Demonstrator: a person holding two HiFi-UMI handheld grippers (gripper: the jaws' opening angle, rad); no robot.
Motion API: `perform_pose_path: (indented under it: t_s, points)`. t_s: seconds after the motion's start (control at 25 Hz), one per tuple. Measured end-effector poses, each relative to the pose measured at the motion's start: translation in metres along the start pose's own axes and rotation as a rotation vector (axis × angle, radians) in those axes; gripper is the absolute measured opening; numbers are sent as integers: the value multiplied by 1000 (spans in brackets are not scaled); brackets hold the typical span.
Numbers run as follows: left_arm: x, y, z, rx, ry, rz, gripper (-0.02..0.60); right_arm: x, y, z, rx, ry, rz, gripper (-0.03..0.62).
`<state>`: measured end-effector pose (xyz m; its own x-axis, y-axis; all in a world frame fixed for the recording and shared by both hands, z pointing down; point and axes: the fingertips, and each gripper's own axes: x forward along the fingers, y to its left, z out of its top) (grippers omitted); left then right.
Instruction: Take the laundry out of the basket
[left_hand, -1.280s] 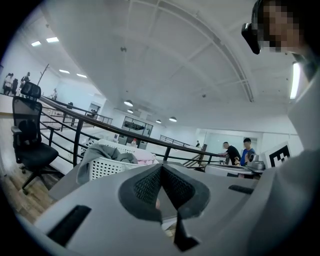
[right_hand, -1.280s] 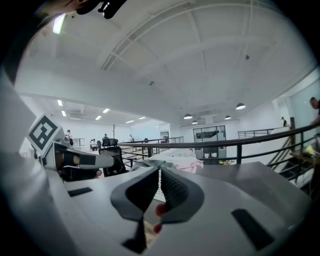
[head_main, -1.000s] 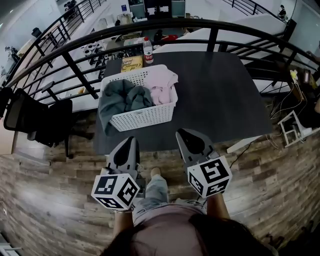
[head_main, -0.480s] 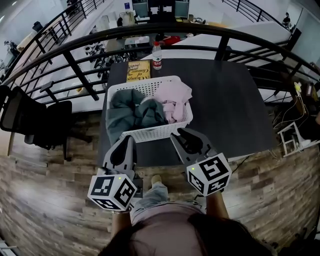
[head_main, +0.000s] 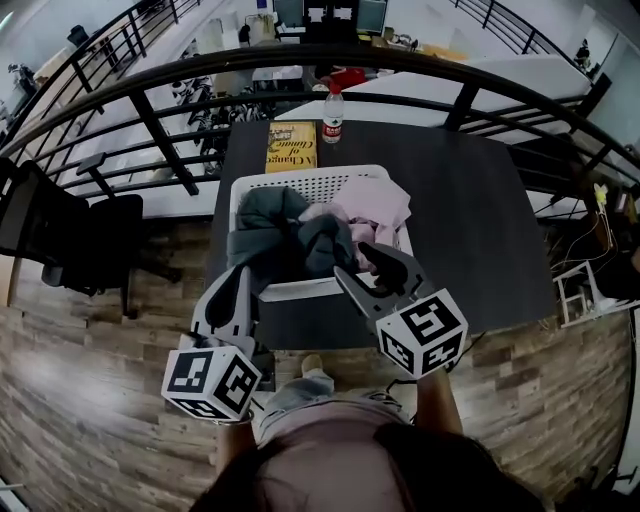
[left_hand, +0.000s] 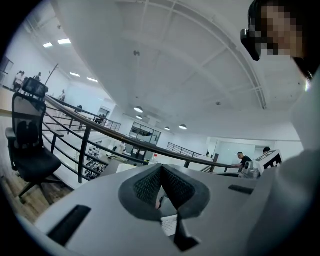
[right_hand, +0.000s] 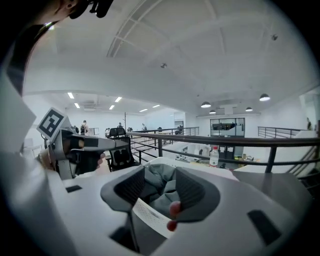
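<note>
White basket (head_main: 300, 182) w/ grey garment (head_main: 275, 225) & pink garment (head_main: 378, 203) on desk (head_main: 470, 220). Right claw (head_main: 352, 262) apart, just been opening, grey garment between jaws, ungripped. Left claw (head_main: 240, 272) closed, empty, by basket's front-left corner.

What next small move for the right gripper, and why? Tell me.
Probably ease the right gripper forward and down until the grey garment sits between its fingers, then close. The fingers have just been opening and grip nothing yet; the garment lies heaped in the white laundry basket, straight ahead.
</note>
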<state>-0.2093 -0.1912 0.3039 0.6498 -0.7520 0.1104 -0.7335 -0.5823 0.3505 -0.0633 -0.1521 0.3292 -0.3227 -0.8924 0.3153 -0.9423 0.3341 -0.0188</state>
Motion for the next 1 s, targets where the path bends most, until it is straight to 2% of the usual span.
perform_pose_path:
  t_s: [0.28,0.56,1.0]
  points:
    - [13,30,11,-19,-5,23,-2,40,2,4,-22,57,89,256]
    - [26,52,17,-32,-9,70,-2,68,-13,0,-99,141,125,299]
    - [50,78,11,-87,-6,188,-2,123,-36,-27,-157,287,240,334]
